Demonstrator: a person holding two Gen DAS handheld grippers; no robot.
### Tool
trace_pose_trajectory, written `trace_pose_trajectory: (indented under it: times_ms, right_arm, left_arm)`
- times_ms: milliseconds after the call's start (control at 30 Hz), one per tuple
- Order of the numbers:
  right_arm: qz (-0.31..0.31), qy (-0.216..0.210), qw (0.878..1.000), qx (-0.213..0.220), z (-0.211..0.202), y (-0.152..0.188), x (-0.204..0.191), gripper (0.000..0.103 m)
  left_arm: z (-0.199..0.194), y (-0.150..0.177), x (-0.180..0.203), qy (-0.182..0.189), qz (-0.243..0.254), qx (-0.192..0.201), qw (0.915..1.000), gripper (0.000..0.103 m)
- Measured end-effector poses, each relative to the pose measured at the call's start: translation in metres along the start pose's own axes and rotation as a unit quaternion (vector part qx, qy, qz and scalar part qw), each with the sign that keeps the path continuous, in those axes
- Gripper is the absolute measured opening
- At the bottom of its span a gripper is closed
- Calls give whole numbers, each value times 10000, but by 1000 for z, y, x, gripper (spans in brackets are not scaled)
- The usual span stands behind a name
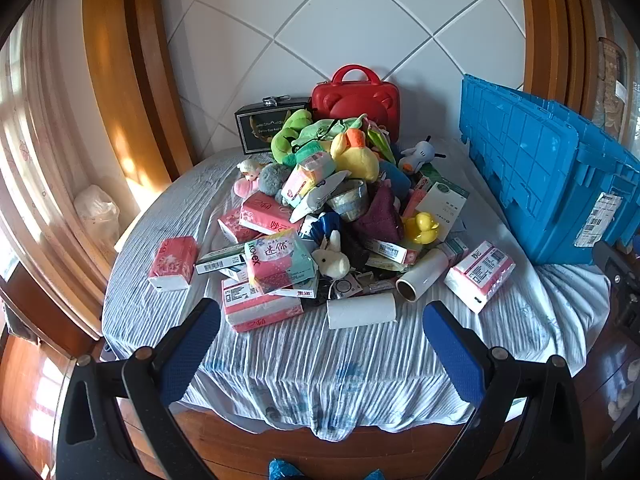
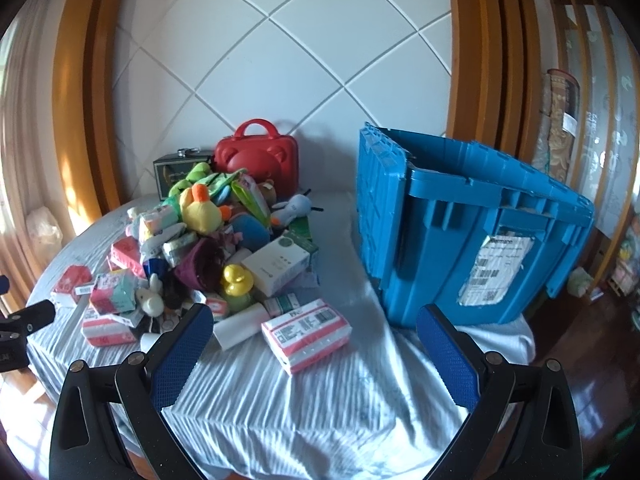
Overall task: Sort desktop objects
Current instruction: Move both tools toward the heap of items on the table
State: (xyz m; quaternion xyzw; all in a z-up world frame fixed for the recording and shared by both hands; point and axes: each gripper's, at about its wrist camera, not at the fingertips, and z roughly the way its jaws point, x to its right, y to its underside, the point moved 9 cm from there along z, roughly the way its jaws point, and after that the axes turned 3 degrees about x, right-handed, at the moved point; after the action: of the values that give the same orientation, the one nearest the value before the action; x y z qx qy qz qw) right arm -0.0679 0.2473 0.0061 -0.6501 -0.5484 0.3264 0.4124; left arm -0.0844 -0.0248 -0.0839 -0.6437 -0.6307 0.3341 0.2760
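We hold the left gripper (image 1: pixel 320 344) over the near edge of the table (image 1: pixel 320 364), its blue-padded fingers spread wide with nothing between them but striped pale cloth. The right gripper (image 2: pixel 314 344) hangs released in the same way, jaws fully apart, over the near right part of the table, and grasps nothing.

The things to sort lie in a heap (image 1: pixel 332 208) around the middle of the table, reaching toward its far edge. At the top sits a yellow plush duck (image 1: pixel 356 156) among green soft toys. A small yellow rubber duck (image 1: pixel 421 227) rests on the heap's right side, beside a white box (image 1: pixel 446 204). A small white plush rabbit (image 1: pixel 334 258) lies low on the near side, next to a Kotex pack (image 1: pixel 280 260). Two white rolls lie at the near foot of the heap: one flat and crosswise (image 1: pixel 362 311), one angled with its open core toward us (image 1: pixel 422 274). A pink and white tissue pack (image 1: pixel 480 274) lies apart on the right, and a red tissue pack (image 1: pixel 173 263) lies apart toward the left edge.

At the far edge stand a red case with a handle (image 1: pixel 356 100) and a dark box (image 1: pixel 272 124), both against the tiled wall. A blue crate (image 2: pixel 480 236) stands at the right edge of the table, its lid flap (image 2: pixel 376 200) hanging open on the side facing the heap.
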Motion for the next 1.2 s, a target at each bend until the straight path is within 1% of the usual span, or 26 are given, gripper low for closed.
trace_pose_trajectory:
  times_ms: [67, 167, 267, 300, 433, 533, 600, 633, 700, 767, 800, 867, 967, 1067, 1133, 1200]
  right_arm:
    - [20, -92, 10000, 19, 3, -1, -2, 103]
    - [13, -241, 9997, -96, 12, 2, -7, 103]
    - [22, -388, 9987, -317, 27, 12, -14, 103]
    - [16, -387, 9985, -397, 33, 16, -16, 103]
    - [-55, -231, 9967, -773, 60, 35, -25, 103]
    - [-20, -246, 9931, -1151, 81, 51, -34, 103]
    - [32, -272, 9897, -1407, 96, 61, -38, 103]
    - [41, -268, 9880, -1520, 102, 66, -40, 103]
    - [52, -279, 9837, -1775, 117, 76, -45, 103]
    - [45, -231, 9802, -1966, 128, 84, -48, 102]
    - [30, -197, 9781, -2072, 136, 87, -51, 100]
    - [17, -161, 9753, -2203, 145, 91, -54, 94]
    - [71, -16, 9720, -2349, 155, 93, -53, 94]
    - [149, 176, 9698, -2430, 158, 93, -47, 94]
    - [251, 309, 9683, -2468, 159, 94, -40, 94]
    - [360, 461, 9657, -2530, 157, 99, -31, 94]
  left_arm:
    - [4, 2, -2, 0, -11, -24, 10000, 103]
    - [11, 4, -5, -1, -66, -79, 9999, 103]
    - [17, 6, -17, 36, -201, 53, 9998, 103]
    - [19, 8, -24, -3, -229, 48, 9997, 103]
    - [38, 13, -57, -361, -210, -136, 9990, 101]
    - [59, 21, -91, -567, -338, -416, 9969, 101]
    - [73, 28, -113, -656, -438, -569, 9953, 98]
    - [79, 31, -120, -673, -450, -612, 9948, 94]
    - [95, 36, -128, -627, -387, -712, 9947, 93]
    - [107, 40, -126, -515, -269, -764, 9954, 93]
    - [115, 42, -121, -397, -202, -796, 9958, 93]
    - [128, 42, -106, -49, -66, -856, 9963, 93]
    - [149, 40, -68, 490, 330, -950, 9937, 93]
    - [164, 40, -26, 942, 923, -968, 9865, 93]
    - [171, 42, 1, 1243, 1293, -1001, 9787, 93]
    - [179, 47, 20, 1434, 1589, -1069, 9710, 93]
